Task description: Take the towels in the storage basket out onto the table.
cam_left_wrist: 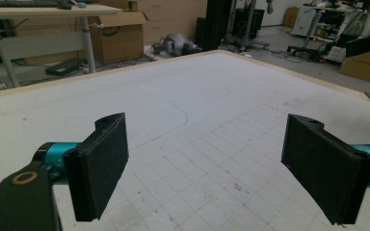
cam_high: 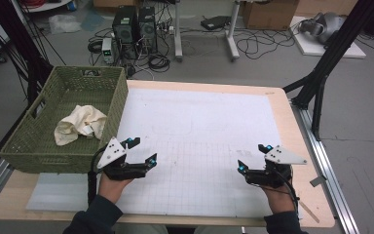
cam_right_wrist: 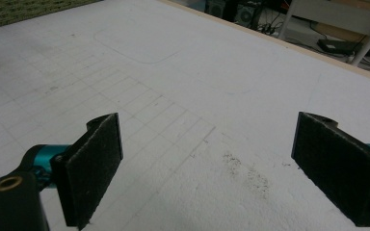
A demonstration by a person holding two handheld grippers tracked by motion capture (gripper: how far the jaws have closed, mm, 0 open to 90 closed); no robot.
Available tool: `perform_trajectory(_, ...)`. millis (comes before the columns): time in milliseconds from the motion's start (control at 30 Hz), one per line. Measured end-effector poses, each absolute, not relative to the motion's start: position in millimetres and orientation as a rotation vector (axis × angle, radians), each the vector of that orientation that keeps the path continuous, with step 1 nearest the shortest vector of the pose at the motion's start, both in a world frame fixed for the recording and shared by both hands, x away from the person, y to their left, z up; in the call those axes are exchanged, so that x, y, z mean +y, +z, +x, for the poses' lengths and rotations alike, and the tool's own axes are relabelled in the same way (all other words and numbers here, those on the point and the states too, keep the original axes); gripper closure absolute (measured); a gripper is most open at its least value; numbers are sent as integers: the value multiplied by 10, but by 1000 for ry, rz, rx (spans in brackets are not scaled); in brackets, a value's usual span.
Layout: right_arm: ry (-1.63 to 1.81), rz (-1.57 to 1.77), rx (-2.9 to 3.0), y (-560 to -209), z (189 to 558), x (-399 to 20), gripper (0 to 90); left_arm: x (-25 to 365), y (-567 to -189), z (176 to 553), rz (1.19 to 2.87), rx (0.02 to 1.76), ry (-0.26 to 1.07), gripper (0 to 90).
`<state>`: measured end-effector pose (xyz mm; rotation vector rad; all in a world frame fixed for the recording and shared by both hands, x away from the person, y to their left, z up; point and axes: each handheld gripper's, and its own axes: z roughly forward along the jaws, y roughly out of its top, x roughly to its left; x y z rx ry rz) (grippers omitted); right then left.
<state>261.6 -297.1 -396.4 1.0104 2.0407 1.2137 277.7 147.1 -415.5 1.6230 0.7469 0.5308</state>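
We see left gripper (cam_high: 143,151) and right gripper (cam_high: 252,157) low over the mat (cam_high: 199,122), jaws spread, empty; cream cloth (cam_high: 80,124) in green basket (cam_high: 27,146), ten o'clock of left gripper

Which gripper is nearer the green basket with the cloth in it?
The left gripper. It sits right beside the basket holding the cream cloth, at the basket's near right corner; the right gripper is far across the white mat.

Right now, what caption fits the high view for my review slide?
Two open grippers, left and right, rest on a white mat; a cream cloth lies in the green basket.
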Motion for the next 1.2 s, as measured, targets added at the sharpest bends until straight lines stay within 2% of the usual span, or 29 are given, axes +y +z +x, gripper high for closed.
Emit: perform_trajectory(1200,1256,1025,2065,-3981,2626,-2969,98,1462,-4050,2780,1642,734,490,179)
